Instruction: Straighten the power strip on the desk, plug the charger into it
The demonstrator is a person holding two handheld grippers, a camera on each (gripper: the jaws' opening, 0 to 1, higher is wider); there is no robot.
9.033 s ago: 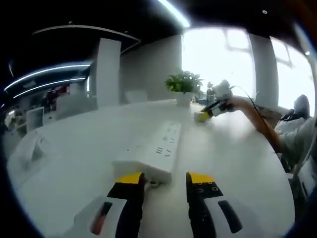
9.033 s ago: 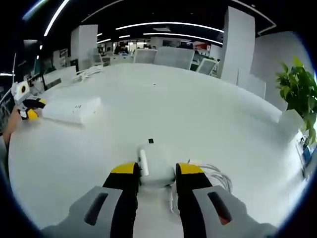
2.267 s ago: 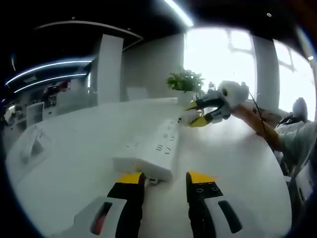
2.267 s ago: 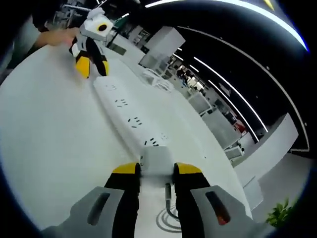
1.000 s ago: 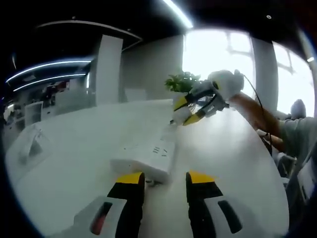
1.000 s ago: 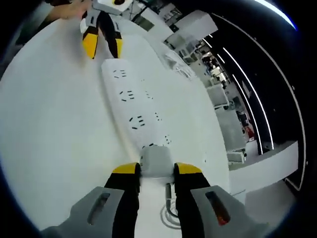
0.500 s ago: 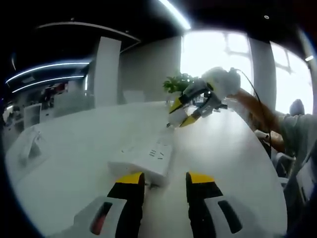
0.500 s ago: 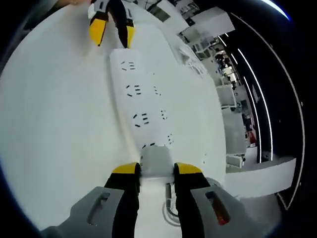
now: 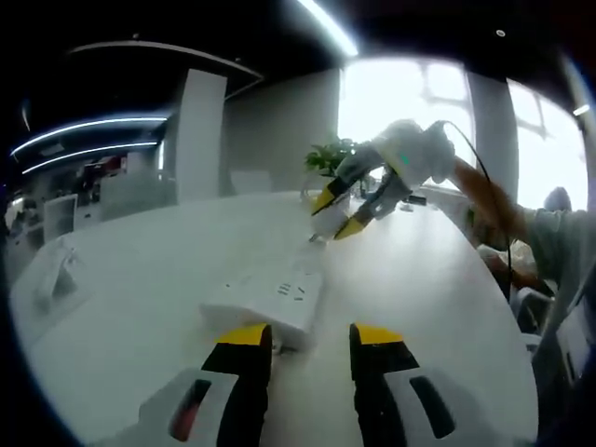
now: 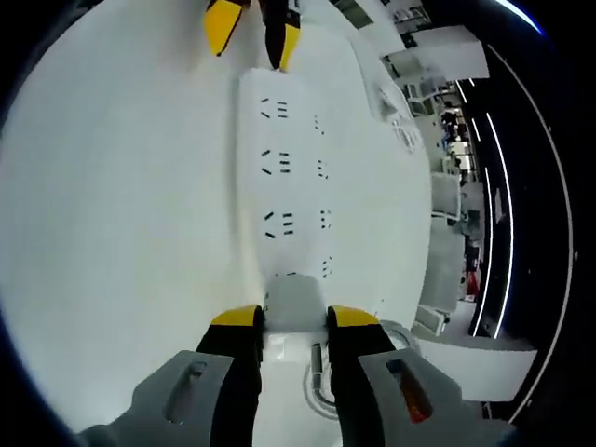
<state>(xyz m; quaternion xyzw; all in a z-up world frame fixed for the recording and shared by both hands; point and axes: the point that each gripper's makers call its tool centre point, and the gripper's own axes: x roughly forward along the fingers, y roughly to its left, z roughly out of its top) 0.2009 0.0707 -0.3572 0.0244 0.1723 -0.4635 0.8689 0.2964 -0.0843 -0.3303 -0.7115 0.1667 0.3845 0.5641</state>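
A white power strip point(image 9: 275, 293) lies on the white desk point(image 9: 447, 307), its near end just ahead of my left gripper point(image 9: 310, 335), whose yellow-tipped jaws stand open. My right gripper point(image 9: 335, 212) comes in from the right, tilted down, shut on a white charger point(image 9: 325, 221) over the strip's far end. In the right gripper view the charger point(image 10: 293, 303) sits between my right gripper point(image 10: 293, 321) jaws, right above the last socket of the power strip point(image 10: 289, 168). The left gripper point(image 10: 253, 33) shows at the strip's other end.
A coiled white cable point(image 10: 321, 396) hangs under the charger. A potted plant point(image 9: 326, 158) stands at the desk's far edge. A person's sleeve point(image 9: 554, 251) is at the right. A small white object point(image 9: 56, 279) lies on the desk at the left.
My right gripper has carried the charger lower over the strip's far end and tipped downward, so its view now looks straight down on the sockets. The left gripper has stayed put.
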